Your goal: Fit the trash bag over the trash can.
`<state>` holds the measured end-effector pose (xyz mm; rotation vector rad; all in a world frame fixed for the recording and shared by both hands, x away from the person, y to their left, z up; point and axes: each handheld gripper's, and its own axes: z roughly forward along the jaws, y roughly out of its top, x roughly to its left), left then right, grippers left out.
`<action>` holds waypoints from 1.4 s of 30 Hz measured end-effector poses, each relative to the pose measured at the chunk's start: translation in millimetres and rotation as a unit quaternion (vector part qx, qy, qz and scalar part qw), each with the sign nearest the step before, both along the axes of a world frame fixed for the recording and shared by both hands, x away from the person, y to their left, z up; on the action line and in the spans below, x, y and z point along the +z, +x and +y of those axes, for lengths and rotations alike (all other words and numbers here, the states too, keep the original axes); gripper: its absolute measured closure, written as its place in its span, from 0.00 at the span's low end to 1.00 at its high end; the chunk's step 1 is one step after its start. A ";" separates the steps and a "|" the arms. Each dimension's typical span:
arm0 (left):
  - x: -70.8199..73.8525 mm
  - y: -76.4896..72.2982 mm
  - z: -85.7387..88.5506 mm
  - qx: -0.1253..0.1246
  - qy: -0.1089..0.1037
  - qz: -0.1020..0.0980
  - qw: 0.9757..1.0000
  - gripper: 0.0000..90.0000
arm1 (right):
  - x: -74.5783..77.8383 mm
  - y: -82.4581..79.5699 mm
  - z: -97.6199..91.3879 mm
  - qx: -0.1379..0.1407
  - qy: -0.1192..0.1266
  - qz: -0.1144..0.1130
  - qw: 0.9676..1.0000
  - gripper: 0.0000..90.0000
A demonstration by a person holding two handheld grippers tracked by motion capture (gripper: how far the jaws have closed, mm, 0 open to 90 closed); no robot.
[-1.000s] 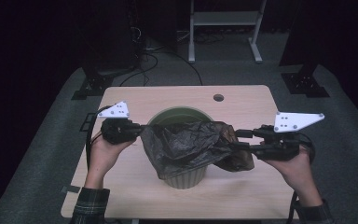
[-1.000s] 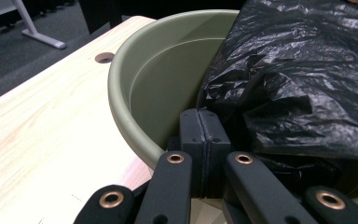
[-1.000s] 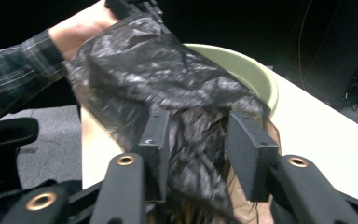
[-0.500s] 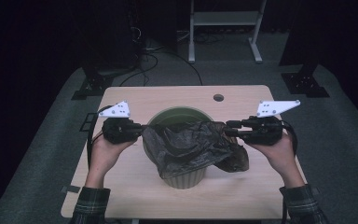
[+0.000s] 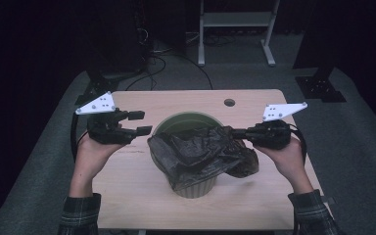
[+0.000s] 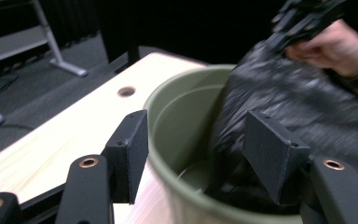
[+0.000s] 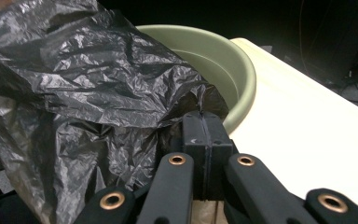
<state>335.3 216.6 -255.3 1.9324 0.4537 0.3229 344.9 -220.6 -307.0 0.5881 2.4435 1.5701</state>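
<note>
Bag draped over the bin

Your right tool (image 5: 231, 131) pinches the black bag (image 5: 196, 152) over the bin (image 5: 176, 122); your left tool (image 5: 141, 122), just opening, stands empty beside it.

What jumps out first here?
A crumpled black bag draped over a green bin in the middle of the table. The right gripper pinches the bag's edge with jaws shut; the left gripper, left of the bin, has jaws just opening, with nothing pressed between them.
</note>
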 end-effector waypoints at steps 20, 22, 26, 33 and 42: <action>-6.5 -18.0 -98.4 -0.099 0.034 0.000 0.995 0.31 | 18.7 13.8 45.7 -0.004 0.024 -0.012 1.000 1.00; -9.4 -17.9 -100.6 -0.100 0.037 0.005 0.994 0.30 | 19.1 14.7 48.1 -0.004 0.027 -0.013 1.000 1.00; -14.0 -18.7 -105.6 -0.108 0.040 0.008 0.993 0.30 | 21.4 15.3 51.4 -0.011 0.031 -0.013 0.999 1.00; -22.0 -18.3 -112.2 -0.110 0.051 0.018 0.993 0.30 | 25.6 18.2 54.9 -0.026 0.039 -0.014 0.999 1.00; -30.4 -18.7 -114.7 -0.126 0.064 0.033 0.989 0.30 | 29.0 25.8 49.8 -0.053 0.047 -0.012 0.997 1.00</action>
